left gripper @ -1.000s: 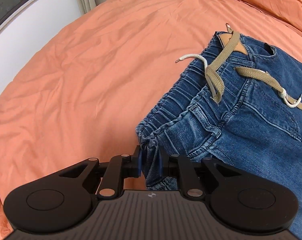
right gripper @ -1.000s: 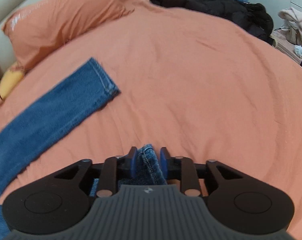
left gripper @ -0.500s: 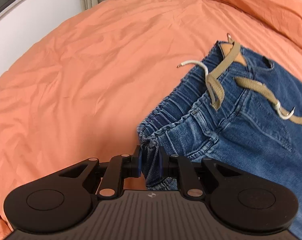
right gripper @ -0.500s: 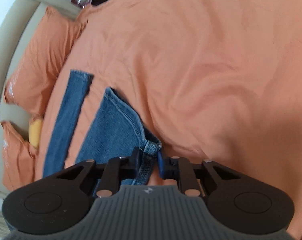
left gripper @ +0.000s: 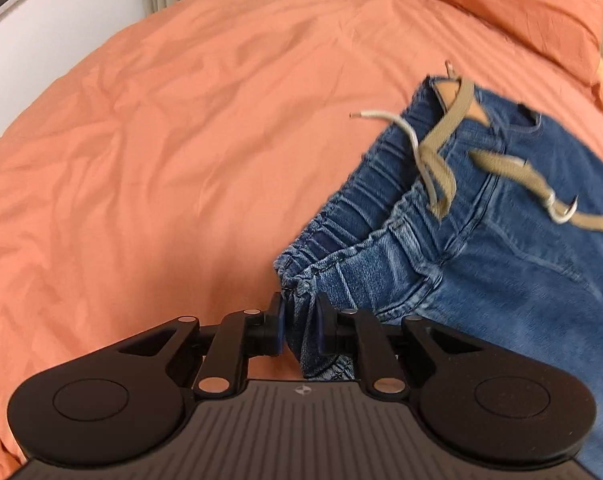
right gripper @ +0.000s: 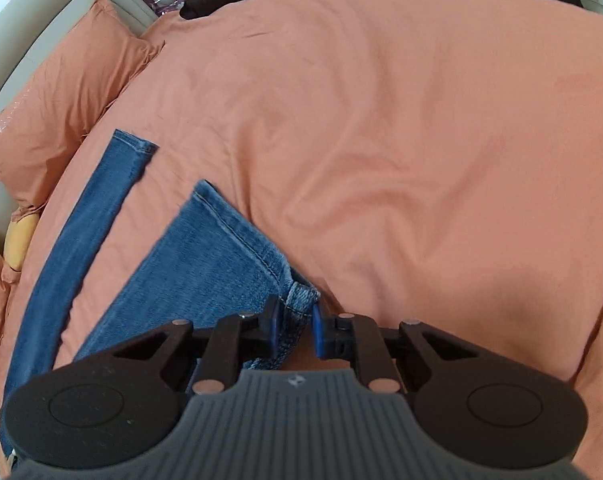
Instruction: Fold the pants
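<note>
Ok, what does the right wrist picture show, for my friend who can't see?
The right tool pinches the hem of one blue jeans leg above an orange bedspread. The other leg lies flat alongside, near an orange pillow.

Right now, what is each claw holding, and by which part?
Left claw: the jeans by a waistband corner. Right claw: the same jeans by the hem corner of one leg.

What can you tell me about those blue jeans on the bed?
The jeans are faded blue denim with an elastic gathered waistband, a tan webbing belt and a pale drawstring. They lie on the orange bedspread. The left gripper pinches the waistband corner; the right gripper pinches one leg's hem.
</note>
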